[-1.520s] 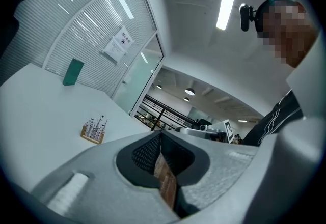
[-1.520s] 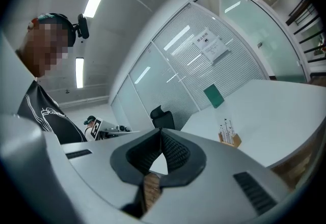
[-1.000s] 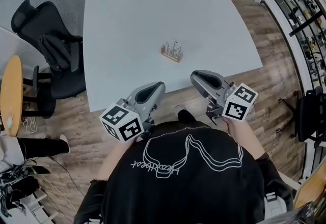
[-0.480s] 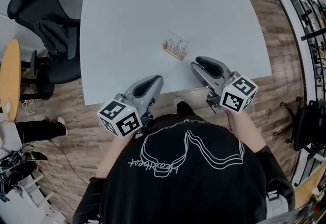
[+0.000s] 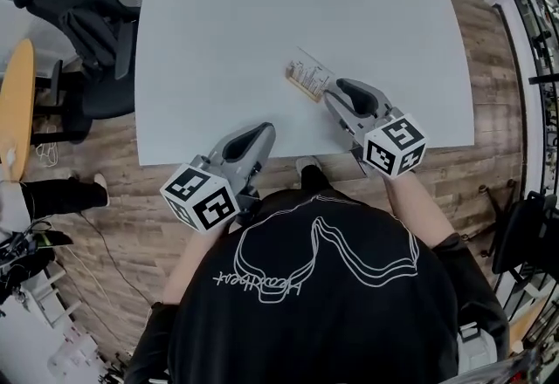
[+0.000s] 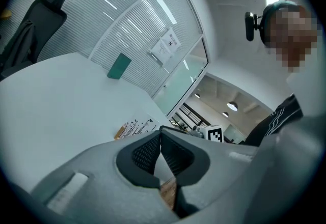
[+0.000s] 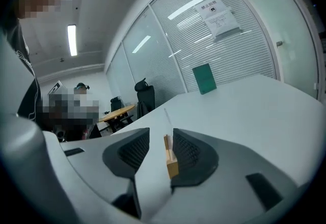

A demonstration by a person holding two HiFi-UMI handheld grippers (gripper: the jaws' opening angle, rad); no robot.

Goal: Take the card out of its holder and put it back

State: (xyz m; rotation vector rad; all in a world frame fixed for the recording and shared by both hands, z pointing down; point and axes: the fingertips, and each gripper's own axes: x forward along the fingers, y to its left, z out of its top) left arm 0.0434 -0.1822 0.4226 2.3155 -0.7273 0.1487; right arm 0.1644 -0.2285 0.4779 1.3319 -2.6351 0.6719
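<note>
The card [image 5: 310, 68] stands up in its little wooden holder [image 5: 301, 84]. The holder sits on the white counter [image 5: 262, 7], near the front edge and a bit to the right.

The right tongs [image 5: 332, 99] are just beside it. In the right gripper view, the right tongs [image 7: 162, 134] are opening wide. The holder [image 7: 171, 161] and the thin card [image 7: 166, 118] are between the two sides, closer to the right side. Nothing is pinched yet.

The left tongs [image 5: 262, 131] hang back at the near edge of the counter, well apart from the holder. They are pressed together and hold nothing.

I think this is the start of taking the card out. Next, the right tongs should pinch the card itself, not the wood, and pull it straight up. The holder looks light, so it might lift too.
</note>
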